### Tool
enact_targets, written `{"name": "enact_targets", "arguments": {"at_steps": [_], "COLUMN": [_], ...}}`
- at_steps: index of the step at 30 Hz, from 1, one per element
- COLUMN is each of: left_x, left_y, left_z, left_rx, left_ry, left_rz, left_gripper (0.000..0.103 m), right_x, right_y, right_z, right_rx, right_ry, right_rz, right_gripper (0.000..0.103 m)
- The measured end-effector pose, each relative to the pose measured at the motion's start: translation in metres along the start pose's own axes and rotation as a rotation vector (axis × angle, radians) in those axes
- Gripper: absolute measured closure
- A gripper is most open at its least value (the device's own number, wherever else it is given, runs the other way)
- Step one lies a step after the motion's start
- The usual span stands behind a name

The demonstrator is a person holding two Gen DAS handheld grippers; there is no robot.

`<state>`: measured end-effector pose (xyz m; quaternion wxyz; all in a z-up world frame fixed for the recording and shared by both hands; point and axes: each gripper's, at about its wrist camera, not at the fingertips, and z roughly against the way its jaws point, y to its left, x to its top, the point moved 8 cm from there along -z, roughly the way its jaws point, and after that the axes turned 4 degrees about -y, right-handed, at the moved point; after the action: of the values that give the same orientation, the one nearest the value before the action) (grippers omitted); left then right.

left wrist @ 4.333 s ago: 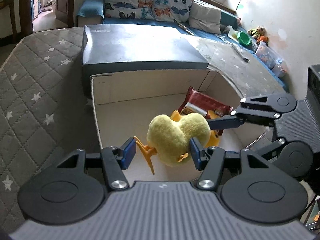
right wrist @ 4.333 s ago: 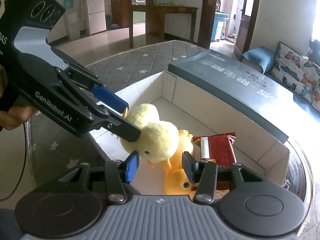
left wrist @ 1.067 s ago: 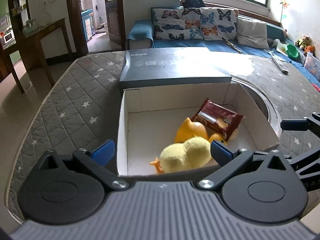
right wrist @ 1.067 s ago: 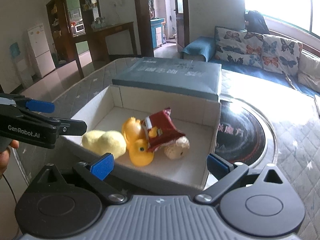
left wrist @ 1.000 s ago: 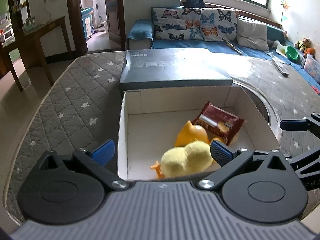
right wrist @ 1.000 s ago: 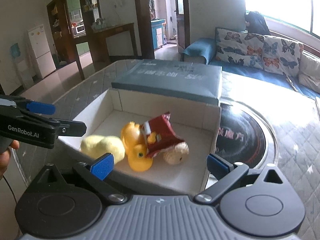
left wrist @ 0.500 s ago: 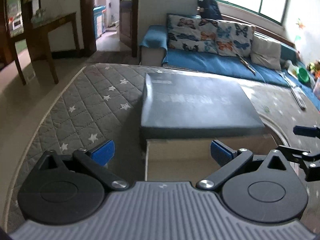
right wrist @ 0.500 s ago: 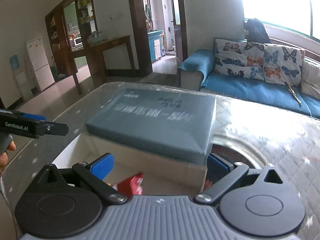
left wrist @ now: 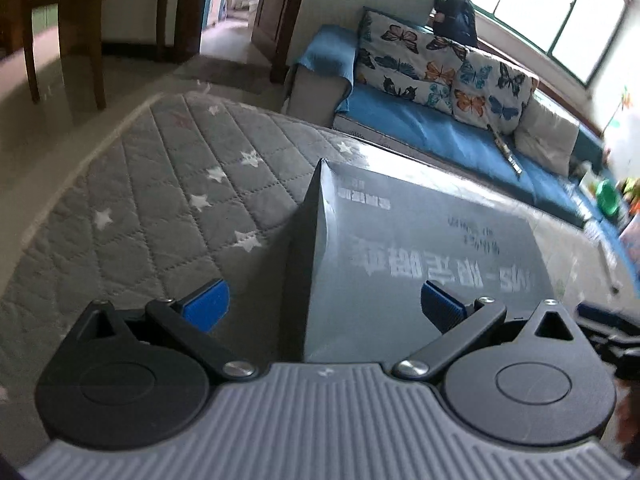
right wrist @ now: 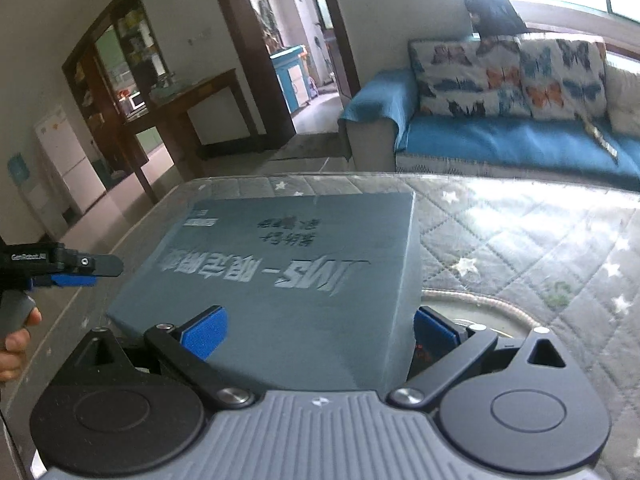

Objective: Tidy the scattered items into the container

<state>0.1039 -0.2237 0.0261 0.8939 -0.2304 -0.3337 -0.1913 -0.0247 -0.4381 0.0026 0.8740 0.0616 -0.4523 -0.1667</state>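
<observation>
The left hand-held gripper [left wrist: 324,308] and the right hand-held gripper [right wrist: 318,330] both gape wide, holding nothing, just above the grey box lid [right wrist: 288,264]. The lid lies on the quilted surface [left wrist: 168,200], before the blue sofa [right wrist: 500,136].

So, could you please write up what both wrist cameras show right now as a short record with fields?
Surface: grey quilted star-patterned mat
Main object: flat grey-blue cardboard lid with white lettering, lying on the mat
Left hand-held gripper: open, empty, straddling the lid's corner
Right hand-held gripper: open, empty, over the lid's near edge
Background: blue sofa with butterfly-print cushions
Container contents: not visible
</observation>
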Motion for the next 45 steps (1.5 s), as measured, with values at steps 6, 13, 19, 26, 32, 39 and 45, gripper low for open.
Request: {"name": "enact_targets", "arguments": {"at_steps": [6, 13, 19, 26, 32, 39, 45], "left_x": [0.014, 0.013, 0.006, 0.006, 0.008, 0.020, 0.034], "left_y": [0.012, 0.024, 0.022, 0.015, 0.008, -0.003, -0.010], "left_z": [-0.036, -0.058, -0.074, -0.082, -0.085, -0.074, -0.048], "left_rx": [-0.047, -0.092, -0.123, -0.144, -0.157, -0.155, -0.155], "left_ry": [0.038, 0.059, 0.106, 0.113, 0.113, 0.087, 0.052], "left_rz": [0.084, 0.114, 0.131, 0.122, 0.109, 0.078, 0.088], "left_gripper": [0.000, 0.000, 0.000, 0.000, 0.000, 0.000, 0.000], "right_x": [-0.002, -0.010, -0.017, -0.022, -0.019, 0.001, 0.015], "right_y": [-0.029, -0.043, -0.046, -0.049, -0.055, -0.051, -0.038], "right_z": [-0.027, -0.046, -0.055, -0.063, -0.065, -0.055, -0.030], "right_rx": [0.037, 0.085, 0.117, 0.147, 0.170, 0.177, 0.168], "right_ry": [0.030, 0.056, 0.076, 0.092, 0.103, 0.066, 0.030], "right_rz": [-0.087, -0.145, -0.157, -0.166, -0.172, -0.186, -0.176], "right_gripper": [0.002, 0.002, 0.002, 0.000, 0.000, 0.000, 0.000]}}
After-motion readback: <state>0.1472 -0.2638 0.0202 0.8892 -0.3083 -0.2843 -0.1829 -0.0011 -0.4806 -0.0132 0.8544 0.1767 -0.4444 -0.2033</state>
